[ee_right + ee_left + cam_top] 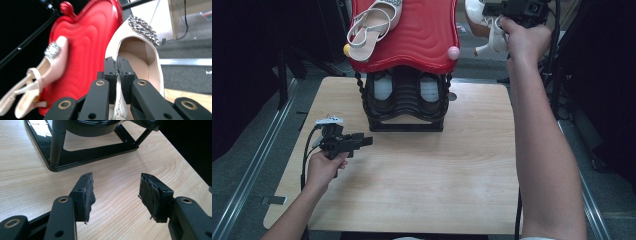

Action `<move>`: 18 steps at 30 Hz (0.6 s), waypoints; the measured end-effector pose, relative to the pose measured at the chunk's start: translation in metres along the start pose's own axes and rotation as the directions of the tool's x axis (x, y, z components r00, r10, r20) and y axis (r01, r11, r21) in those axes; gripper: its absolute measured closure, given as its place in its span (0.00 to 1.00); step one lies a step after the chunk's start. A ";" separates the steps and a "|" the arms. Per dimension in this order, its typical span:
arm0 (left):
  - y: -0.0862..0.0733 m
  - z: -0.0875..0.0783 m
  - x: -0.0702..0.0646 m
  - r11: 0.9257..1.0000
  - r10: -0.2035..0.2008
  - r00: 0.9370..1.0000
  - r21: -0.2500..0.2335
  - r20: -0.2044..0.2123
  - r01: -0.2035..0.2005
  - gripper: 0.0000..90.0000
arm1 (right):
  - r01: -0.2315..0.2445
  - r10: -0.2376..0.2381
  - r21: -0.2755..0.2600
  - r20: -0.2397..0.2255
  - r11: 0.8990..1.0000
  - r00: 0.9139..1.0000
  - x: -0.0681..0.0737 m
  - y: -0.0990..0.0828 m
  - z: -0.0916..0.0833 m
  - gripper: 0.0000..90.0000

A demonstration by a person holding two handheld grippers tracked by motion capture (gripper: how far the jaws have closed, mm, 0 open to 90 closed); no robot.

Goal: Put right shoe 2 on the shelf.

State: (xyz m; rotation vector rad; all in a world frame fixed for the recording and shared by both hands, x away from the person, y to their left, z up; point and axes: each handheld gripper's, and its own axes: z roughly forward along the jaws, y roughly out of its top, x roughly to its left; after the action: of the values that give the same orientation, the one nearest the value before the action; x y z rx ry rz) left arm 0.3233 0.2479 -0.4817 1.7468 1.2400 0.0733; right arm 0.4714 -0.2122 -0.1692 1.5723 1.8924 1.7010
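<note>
**Right gripper lifts a heeled sandal beside the red rack top**

At about seven o'clock on the wooden table (422, 190), nearest the person, the left gripper (362, 141) rests in the left hand (326, 167), pointing toward three o'clock. In the left gripper view its jaws stand wide apart with bare wood between them; the worn dark pads (89, 195) touch nothing.

Farther out, at twelve o'clock on the table, stands the black shoe rack (406, 102), its base frame just beyond the left gripper's tips in the left gripper view (87, 155). A pair of dark shoes with pale insoles (384, 89) sits on its lower tier. The rack's red wavy top (422, 35) carries a pale strappy sandal (372, 25) at its ten o'clock side, lying slanted.

Farthest away, at one o'clock and past the table's far edge, the right hand (524, 42) holds the right gripper (499, 12) high in the air. Its jaws are clamped together on the side edge of a second sandal (140, 57), pale, with a jewelled buckle at the toe. That sandal hangs clear of the red top, just beside its right edge.
</note>
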 end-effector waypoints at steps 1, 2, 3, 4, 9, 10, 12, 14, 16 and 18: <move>0.000 0.000 0.000 1.000 0.000 1.000 -0.001 0.000 0.000 0.50 | 0.008 -0.008 -0.007 -0.005 1.000 1.000 0.006 0.004 0.000 0.99; 0.000 0.000 0.000 1.000 0.001 1.000 -0.001 0.001 -0.001 0.50 | 0.016 -0.016 -0.014 -0.004 1.000 1.000 0.010 0.006 -0.001 0.99; 0.000 0.000 0.000 1.000 0.000 1.000 -0.001 0.001 0.000 0.50 | 0.025 -0.025 -0.022 -0.010 0.999 1.000 0.015 0.008 -0.001 0.99; 0.000 0.000 0.000 1.000 0.000 1.000 -0.001 0.001 0.000 0.50 | 0.028 -0.028 -0.025 -0.017 0.999 0.999 0.020 0.011 -0.001 0.99; 0.000 0.000 0.000 1.000 0.002 1.000 0.002 0.003 -0.002 0.50 | 0.056 -0.058 -0.036 -0.043 0.998 0.997 0.044 0.019 0.003 0.99; 0.000 0.000 0.000 1.000 0.001 1.000 0.001 0.004 -0.001 0.50 | 0.062 -0.064 -0.037 -0.047 0.997 0.997 0.048 0.020 0.005 0.99; 0.000 0.000 0.000 1.000 0.002 1.000 0.000 0.005 -0.002 0.50 | 0.073 -0.075 -0.035 -0.054 0.997 0.996 0.056 0.020 0.011 0.99; 0.000 0.000 0.000 1.000 0.002 1.000 -0.001 0.006 -0.002 0.50 | 0.086 -0.088 -0.035 -0.058 0.996 0.994 0.061 0.020 0.017 0.99; 0.000 0.000 0.000 1.000 -0.001 1.000 -0.002 0.007 0.001 0.50 | 0.084 -0.086 -0.031 -0.069 0.996 0.994 0.065 0.018 0.025 0.99; 0.000 0.000 0.000 1.000 0.000 1.000 -0.001 0.007 0.000 0.50 | 0.085 -0.087 -0.024 -0.076 0.996 0.993 0.067 0.015 0.032 0.99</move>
State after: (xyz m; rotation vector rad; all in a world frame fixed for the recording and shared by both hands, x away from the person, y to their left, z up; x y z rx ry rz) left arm 0.3233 0.2483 -0.4815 1.7448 1.2345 0.0677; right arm 0.4729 -0.1447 -0.1347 1.4159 1.9412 1.7629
